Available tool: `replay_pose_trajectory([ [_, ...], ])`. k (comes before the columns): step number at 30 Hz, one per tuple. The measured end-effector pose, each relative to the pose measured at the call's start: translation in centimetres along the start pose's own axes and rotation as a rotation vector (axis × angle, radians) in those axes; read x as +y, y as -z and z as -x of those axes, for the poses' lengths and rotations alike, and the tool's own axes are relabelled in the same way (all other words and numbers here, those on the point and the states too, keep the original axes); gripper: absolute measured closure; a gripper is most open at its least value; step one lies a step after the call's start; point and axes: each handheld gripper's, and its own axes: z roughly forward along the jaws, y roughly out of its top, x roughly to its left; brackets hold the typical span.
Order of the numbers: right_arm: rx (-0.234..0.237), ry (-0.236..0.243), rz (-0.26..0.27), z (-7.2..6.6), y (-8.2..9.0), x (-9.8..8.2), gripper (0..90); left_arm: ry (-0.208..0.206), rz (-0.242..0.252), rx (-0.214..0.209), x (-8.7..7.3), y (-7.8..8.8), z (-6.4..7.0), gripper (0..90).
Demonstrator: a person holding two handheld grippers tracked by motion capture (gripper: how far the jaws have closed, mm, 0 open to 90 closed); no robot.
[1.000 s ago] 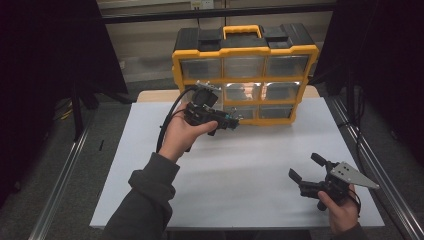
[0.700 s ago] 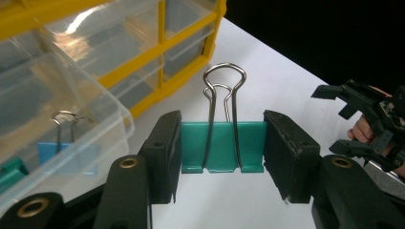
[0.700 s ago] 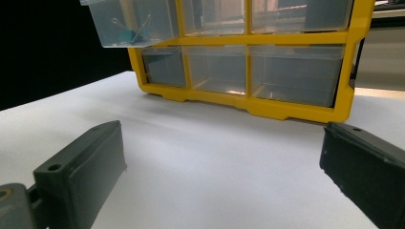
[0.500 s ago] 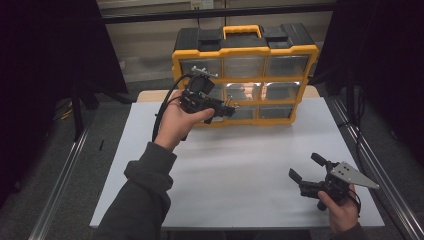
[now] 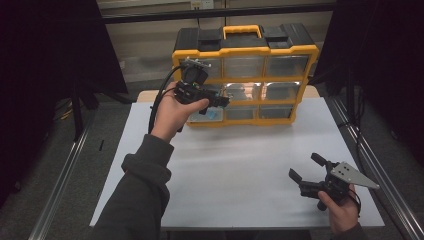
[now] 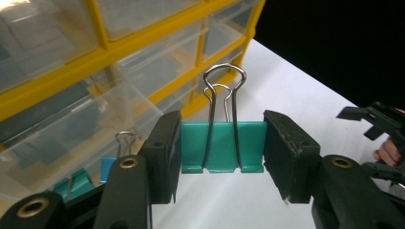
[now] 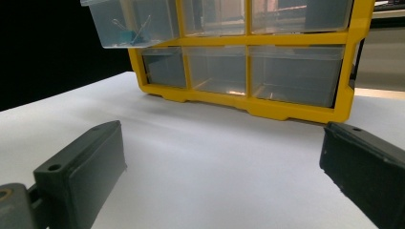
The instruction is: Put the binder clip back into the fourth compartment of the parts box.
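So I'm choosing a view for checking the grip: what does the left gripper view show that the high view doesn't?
The left gripper view alone makes out the teal binder clip pinched between the left gripper pads, wire handles upright, and more clips in an open drawer. The high view alone gives the organizer's handle and the person's sleeve. Both share the yellow organizer, white table and right gripper.

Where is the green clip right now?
The green clip is pinched in the left gripper, held up in front of the yellow drawer box, at its left side in the high view.
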Motion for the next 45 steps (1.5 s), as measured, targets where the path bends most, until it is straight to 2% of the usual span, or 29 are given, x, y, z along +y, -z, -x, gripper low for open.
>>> replay_pose_trajectory([
  [3,0.002,0.007,-0.002,0.0,0.0,0.0,1.1,0.007,0.008,0.015,0.0,0.0,-0.3,50.1],
  [6,-0.001,0.0,0.001,0.0,0.0,0.0,1.1,-0.002,-0.006,0.026,0.0,0.1,-0.8,50.1],
  [8,-0.001,0.001,-0.003,0.0,0.1,0.0,1.1,0.02,0.008,0.028,0.0,0.0,-1.1,50.1],
  [10,0.002,0.009,-0.003,0.1,0.0,0.0,1.1,0.016,0.006,0.036,0.0,0.1,-1.3,50.0],
  [11,0.001,0.004,0.0,0.0,0.0,0.0,1.1,0.032,0.019,0.045,0.0,0.0,-1.3,50.0],
  [12,0.005,0.003,-0.003,0.0,0.0,0.0,1.1,0.011,0.004,0.046,0.0,0.1,-1.6,50.0],
  [17,0.0,0.001,-0.003,0.0,0.1,0.0,1.1,0.029,0.005,0.068,-0.1,-0.1,-1.9,50.0],
  [18,0.004,0.002,-0.001,0.0,0.0,0.0,1.1,0.011,-0.001,0.066,-0.1,-0.1,-2.1,50.1],
  [26,0.005,0.009,-0.002,0.1,0.1,0.0,1.1,0.014,-0.009,0.105,-0.2,-0.7,-2.8,50.1],
  [29,0.005,0.007,-0.002,0.1,0.1,0.0,1.1,0.044,0.021,0.118,-0.4,-1.0,-3.0,50.0],
  [30,0.005,0.006,-0.001,0.1,0.1,0.0,1.1,0.047,0.011,0.127,-0.5,-1.0,-3.1,50.1],
  [31,0.006,0.007,-0.001,0.1,0.1,0.0,1.1,0.033,0.002,0.123,-0.5,-1.0,-3.3,50.1],
  [33,0.007,0.008,-0.001,0.1,0.1,0.0,1.1,0.031,0.005,0.125,-0.6,-1.1,-3.6,50.1],
  [38,0.01,0.014,-0.005,0.1,0.1,0.0,1.1,0.063,0.027,0.131,-0.7,-1.5,-3.7,50.0],
  [39,0.01,0.013,-0.005,0.1,0.1,0.0,1.1,0.04,0.008,0.14,-0.7,-1.5,-3.8,50.1],
  [40,0.01,0.012,-0.005,0.1,0.1,0.0,1.1,0.044,0.02,0.135,-0.8,-1.6,-3.9,50.1],
  [41,0.01,0.013,-0.005,0.1,0.1,0.0,1.0,0.035,0.004,0.133,-0.8,-1.5,-4.0,50.1],
  [44,0.009,0.008,-0.001,0.1,0.1,0.0,1.1,0.046,0.015,0.138,-0.8,-1.7,-4.0,50.0],
  [45,0.01,0.013,-0.005,0.1,0.1,0.0,1.1,0.065,0.041,0.152,-0.9,-1.9,-3.9,50.1],
])
